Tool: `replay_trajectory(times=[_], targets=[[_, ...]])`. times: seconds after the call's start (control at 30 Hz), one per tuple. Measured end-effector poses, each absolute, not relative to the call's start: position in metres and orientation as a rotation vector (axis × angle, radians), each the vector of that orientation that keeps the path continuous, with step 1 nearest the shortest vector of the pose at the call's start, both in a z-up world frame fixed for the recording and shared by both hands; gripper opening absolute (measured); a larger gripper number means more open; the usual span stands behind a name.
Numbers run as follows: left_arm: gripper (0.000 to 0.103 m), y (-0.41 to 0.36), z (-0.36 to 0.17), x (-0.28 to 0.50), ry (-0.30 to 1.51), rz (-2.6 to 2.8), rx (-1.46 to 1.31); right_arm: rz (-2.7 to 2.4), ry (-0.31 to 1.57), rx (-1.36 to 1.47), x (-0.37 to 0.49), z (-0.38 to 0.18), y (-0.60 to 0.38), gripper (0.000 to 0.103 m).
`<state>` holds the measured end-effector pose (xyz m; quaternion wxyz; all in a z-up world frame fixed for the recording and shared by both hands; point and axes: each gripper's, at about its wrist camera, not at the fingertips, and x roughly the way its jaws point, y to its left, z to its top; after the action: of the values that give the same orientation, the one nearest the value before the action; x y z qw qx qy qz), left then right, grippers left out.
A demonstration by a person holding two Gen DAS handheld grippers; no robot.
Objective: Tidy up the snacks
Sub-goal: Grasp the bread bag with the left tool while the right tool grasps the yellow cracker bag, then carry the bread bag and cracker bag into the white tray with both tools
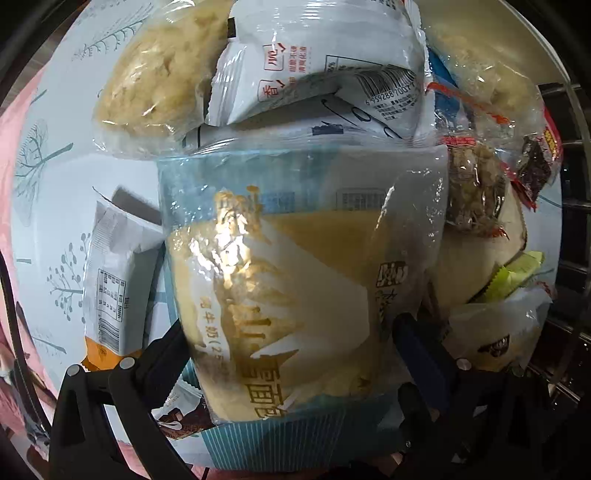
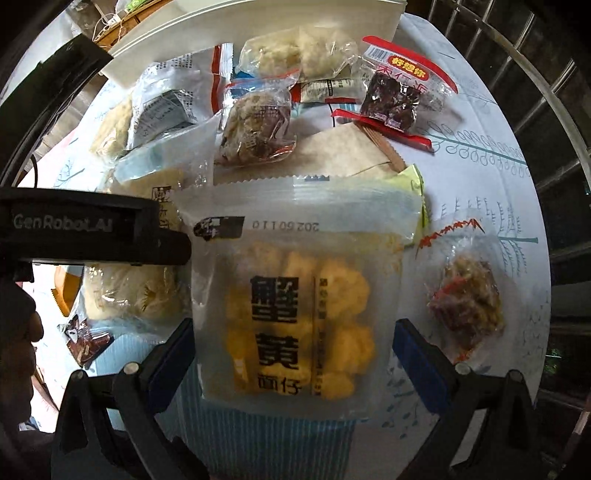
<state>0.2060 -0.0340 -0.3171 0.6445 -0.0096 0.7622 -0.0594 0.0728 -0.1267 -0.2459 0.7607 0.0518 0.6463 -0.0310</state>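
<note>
In the left wrist view my left gripper [image 1: 291, 343] has its jaws on both sides of a large clear bread packet [image 1: 288, 280] with a blue striped edge; whether it is clamped is unclear. Behind it lie white snack packets [image 1: 317, 81] and a pale puffed snack bag [image 1: 155, 85]. In the right wrist view my right gripper [image 2: 295, 354] stands wide open around a clear packet of yellow snacks [image 2: 295, 314] with black characters, not touching it. The left gripper's black body [image 2: 92, 229] reaches in from the left.
Several more packets lie on the tree-patterned tablecloth [image 2: 491, 155]: a red date packet [image 2: 395, 96], two brown nut clusters [image 2: 255, 125] [image 2: 465, 299], a tan paper packet [image 2: 343, 151], a green wrapper [image 2: 417, 184]. A white container [image 2: 258, 26] stands at the back. Dark railings lie to the right.
</note>
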Motion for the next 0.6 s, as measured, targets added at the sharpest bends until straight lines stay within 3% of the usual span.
replay_trajectory(times=[0.2,0.27,0.43,0.6], targets=[[0.103,-0.048,-0.320,0.202,1.725,-0.103,-0.009,-0.054,1.403,0.122,0.076,-0.257,-0.114,0.092],[0.102,-0.053,-0.321,0.202,1.722,-0.097,-0.006,-0.024,1.397,0.137,0.075,-0.255,-0.110,0.082],[0.091,-0.042,-0.313,0.190,1.705,-0.096,-0.034,-0.020,1.417,0.169,0.074,-0.251,-0.116,0.079],[0.089,-0.035,-0.310,0.182,1.708,-0.070,-0.094,-0.045,1.461,0.168,0.066,-0.254,-0.127,0.078]])
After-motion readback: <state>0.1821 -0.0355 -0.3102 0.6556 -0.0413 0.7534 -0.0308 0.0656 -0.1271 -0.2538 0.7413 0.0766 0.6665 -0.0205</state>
